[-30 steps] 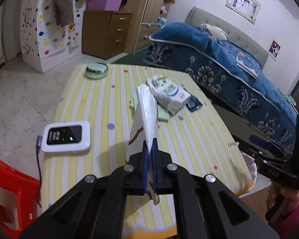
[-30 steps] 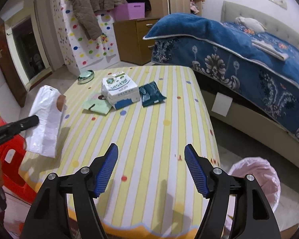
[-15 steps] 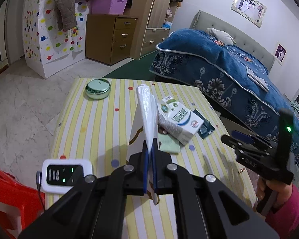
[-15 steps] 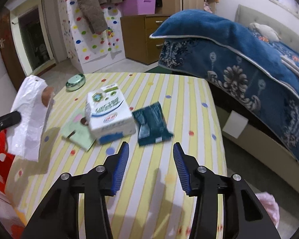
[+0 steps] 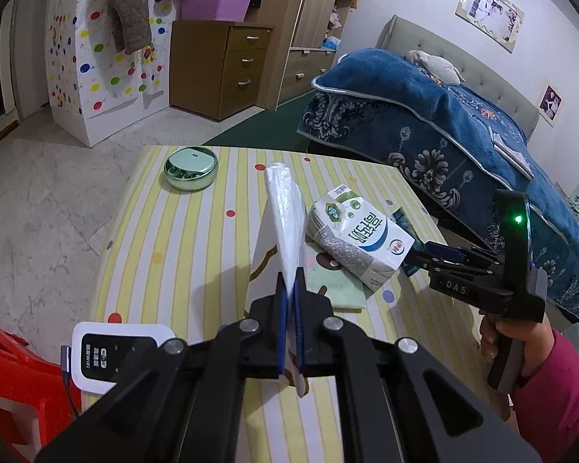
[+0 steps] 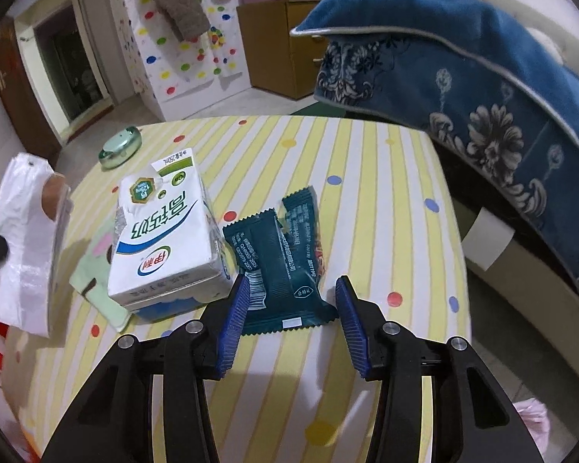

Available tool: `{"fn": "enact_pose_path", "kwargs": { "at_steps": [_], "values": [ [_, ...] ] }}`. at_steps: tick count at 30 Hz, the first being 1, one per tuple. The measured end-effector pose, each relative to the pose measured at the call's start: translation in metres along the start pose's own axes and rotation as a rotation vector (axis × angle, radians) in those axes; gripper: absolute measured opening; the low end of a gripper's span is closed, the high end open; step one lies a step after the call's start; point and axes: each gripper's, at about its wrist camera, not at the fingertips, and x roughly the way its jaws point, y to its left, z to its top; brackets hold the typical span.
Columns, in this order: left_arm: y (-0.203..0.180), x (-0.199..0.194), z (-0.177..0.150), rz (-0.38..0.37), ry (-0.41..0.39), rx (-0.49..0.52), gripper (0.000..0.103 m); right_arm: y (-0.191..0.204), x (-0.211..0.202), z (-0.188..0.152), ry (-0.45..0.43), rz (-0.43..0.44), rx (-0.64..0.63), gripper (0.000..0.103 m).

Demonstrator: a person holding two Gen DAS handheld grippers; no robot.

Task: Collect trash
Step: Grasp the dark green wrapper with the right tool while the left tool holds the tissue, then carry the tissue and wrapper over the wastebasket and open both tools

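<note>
My left gripper [image 5: 288, 297] is shut on a white plastic bag [image 5: 285, 223] and holds it upright above the striped table [image 5: 181, 239]. The bag also shows at the left in the right wrist view [image 6: 23, 239]. My right gripper [image 6: 291, 308] is open, its fingers on either side of the near end of a dark green snack wrapper [image 6: 285, 258] lying on the table. A white milk carton [image 6: 166, 239] lies on its side just left of the wrapper. It also shows in the left wrist view [image 5: 359, 239], on a pale green paper [image 5: 339, 289].
A round green tin [image 5: 190, 168] sits at the table's far end. A white wifi device [image 5: 115, 355] with a cable lies at the near left edge. A red stool [image 5: 7, 378] stands left, a blue-covered bed [image 6: 482, 77] right, a pink bin bag [image 6: 532, 420] on the floor.
My right gripper has moved forward and down to the green wrapper, its fingers now straddling it. My left gripper still holds the bag and has drawn back a little.
</note>
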Motion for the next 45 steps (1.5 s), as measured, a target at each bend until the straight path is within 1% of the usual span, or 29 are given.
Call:
{"fn": "enact_pose_path", "kwargs": {
  "at_steps": [1,2,4,8,12,20,26,32,37,45],
  "values": [
    [0.0,-0.001,-0.001,-0.001,0.0,-0.001,0.002,0.0,-0.001,-0.001,-0.001,0.009,0.001,0.035],
    [0.0,-0.002,-0.003,-0.001,0.001,-0.002,0.002,0.001,-0.004,-0.003,-0.001,0.013,-0.002,0.031],
    [0.0,-0.005,-0.006,-0.003,0.003,-0.006,0.002,0.005,-0.013,-0.005,-0.014,0.011,-0.005,0.02],
    [-0.005,-0.015,-0.016,-0.016,0.004,0.0,0.002,0.012,-0.041,-0.017,-0.038,-0.007,-0.003,0.02],
    [-0.02,-0.026,-0.033,-0.049,0.018,0.03,0.002,0.017,-0.072,-0.038,-0.052,-0.02,0.007,0.019],
    [-0.069,-0.041,-0.066,-0.148,0.031,0.117,0.002,0.018,-0.132,-0.1,-0.063,-0.061,0.069,0.019],
    [-0.11,-0.048,-0.087,-0.194,0.042,0.189,0.002,0.009,-0.162,-0.139,-0.075,-0.111,0.135,0.02],
    [-0.15,-0.05,-0.103,-0.226,0.055,0.263,0.002,-0.008,-0.189,-0.163,-0.108,-0.147,0.197,0.02],
    [-0.195,-0.045,-0.11,-0.267,0.054,0.335,0.002,-0.03,-0.208,-0.182,-0.132,-0.175,0.253,0.02],
    [-0.267,-0.03,-0.121,-0.344,0.066,0.452,0.002,-0.086,-0.24,-0.217,-0.159,-0.276,0.37,0.02]
  ]
}}
